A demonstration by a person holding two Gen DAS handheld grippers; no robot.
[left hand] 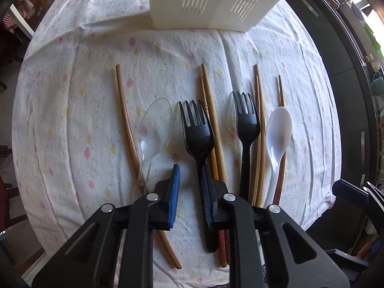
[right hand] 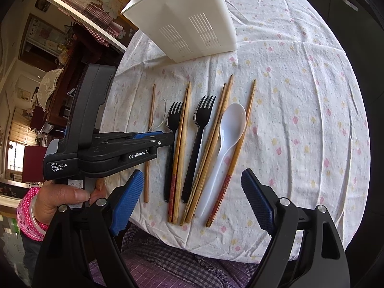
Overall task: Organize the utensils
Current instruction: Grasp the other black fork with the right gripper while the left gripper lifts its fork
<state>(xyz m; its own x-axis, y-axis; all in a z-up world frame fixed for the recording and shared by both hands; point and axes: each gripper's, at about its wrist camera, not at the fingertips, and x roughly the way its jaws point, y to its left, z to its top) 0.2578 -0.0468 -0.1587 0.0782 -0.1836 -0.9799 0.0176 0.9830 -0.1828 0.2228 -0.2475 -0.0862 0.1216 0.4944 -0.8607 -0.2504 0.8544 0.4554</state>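
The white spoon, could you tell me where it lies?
The white spoon lies near the row's right end, between paired chopsticks and a red-handled chopstick.

Floral tablecloth (left hand: 96, 96), white w/ pink & yellow blossoms, wrinkled, covers the whole table top. Off the cloth's left edge in the right wrist view: dark wooden furniture (right hand: 72, 52) w/ red-checked fabric (right hand: 96, 12) draped above it, plus a red chair (right hand: 33, 160) nearer the camera. Below the cloth's near edge lies purple checked fabric (right hand: 168, 264); past its right edge in the left wrist view, dark cabinet fronts (left hand: 336, 48).
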